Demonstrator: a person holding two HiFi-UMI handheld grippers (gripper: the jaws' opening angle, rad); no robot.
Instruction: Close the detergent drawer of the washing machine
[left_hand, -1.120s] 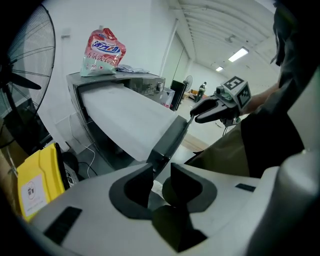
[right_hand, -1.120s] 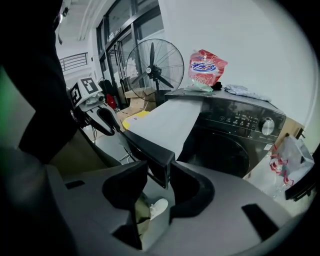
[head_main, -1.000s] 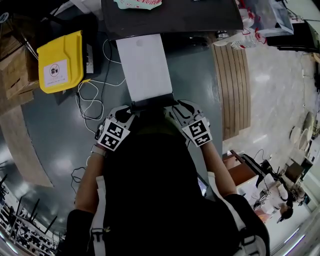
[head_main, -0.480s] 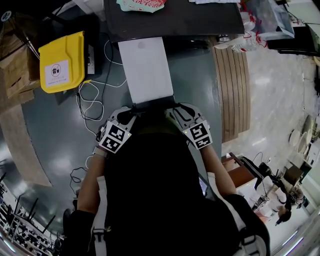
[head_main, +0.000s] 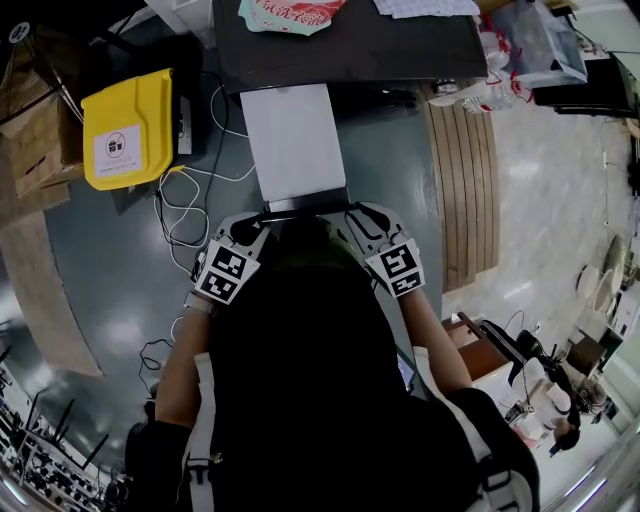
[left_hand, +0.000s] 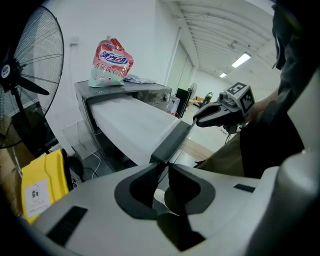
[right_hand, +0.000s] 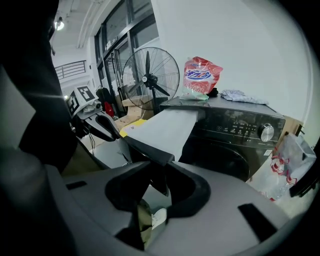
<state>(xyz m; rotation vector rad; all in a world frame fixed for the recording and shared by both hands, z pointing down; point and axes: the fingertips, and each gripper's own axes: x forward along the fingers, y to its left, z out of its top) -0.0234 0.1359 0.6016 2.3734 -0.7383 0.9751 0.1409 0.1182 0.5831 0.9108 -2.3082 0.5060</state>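
The white detergent drawer (head_main: 293, 140) stands pulled far out of the dark washing machine (head_main: 350, 45), and its dark front bar (head_main: 305, 205) is nearest me. My left gripper (head_main: 264, 218) grips the bar's left end (left_hand: 170, 145); its jaws have just been closing, with that corner between them. My right gripper (head_main: 350, 214) holds the bar's right end (right_hand: 147, 150); its jaws have also just been closing, and they pinch that edge. Each gripper view shows the other gripper across the bar. My body hides the floor below the bar.
A pink detergent bag (head_main: 285, 12) and a cloth lie on the machine's top. Left of the drawer a yellow bin (head_main: 125, 125) stands on the floor beside loose white cables (head_main: 185, 200), with a floor fan (right_hand: 150, 77) there too. A wooden platform (head_main: 462, 170) lies to the right.
Both pairs of jaws have closed onto the front bar. The white stretch of drawer outside the machine looks a little shorter, with bar and grippers slightly nearer the machine.
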